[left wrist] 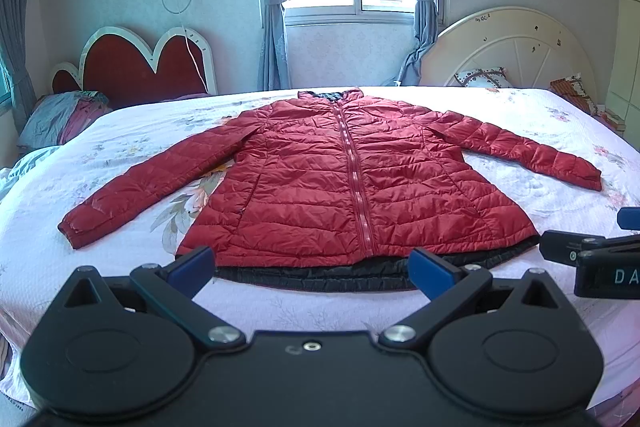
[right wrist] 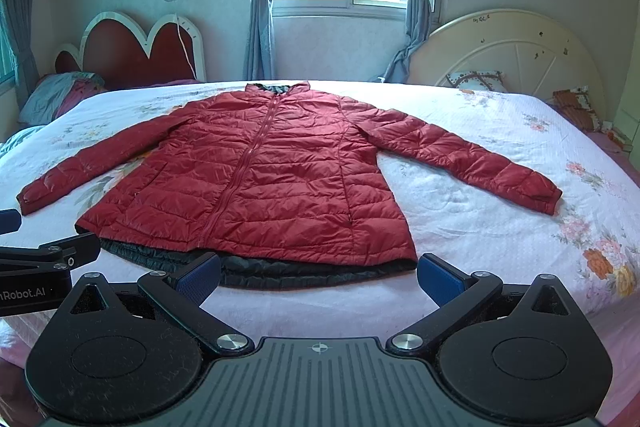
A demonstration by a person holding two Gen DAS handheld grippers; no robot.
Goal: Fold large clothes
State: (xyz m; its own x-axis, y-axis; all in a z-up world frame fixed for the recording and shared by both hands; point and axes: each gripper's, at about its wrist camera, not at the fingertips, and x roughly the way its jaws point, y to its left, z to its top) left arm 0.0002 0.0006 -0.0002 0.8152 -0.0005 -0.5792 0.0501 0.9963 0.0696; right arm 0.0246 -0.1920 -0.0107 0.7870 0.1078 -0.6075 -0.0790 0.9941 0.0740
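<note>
On the bed [left wrist: 120,155], a red jacket [left wrist: 320,179] lies flat at 12 o'clock; left claw [left wrist: 312,271] and right claw [right wrist: 320,273] gape apart, empty.

A: Any text readable?
B: Two bits. Left wrist view: white "DA" on the black body of the right gripper [left wrist: 588,239], cut off at frame edge.
A: Right wrist view?
B: "nRobot.AI", white, on the left gripper [right wrist: 48,239] body, start cut off. Nothing else legible.
</note>
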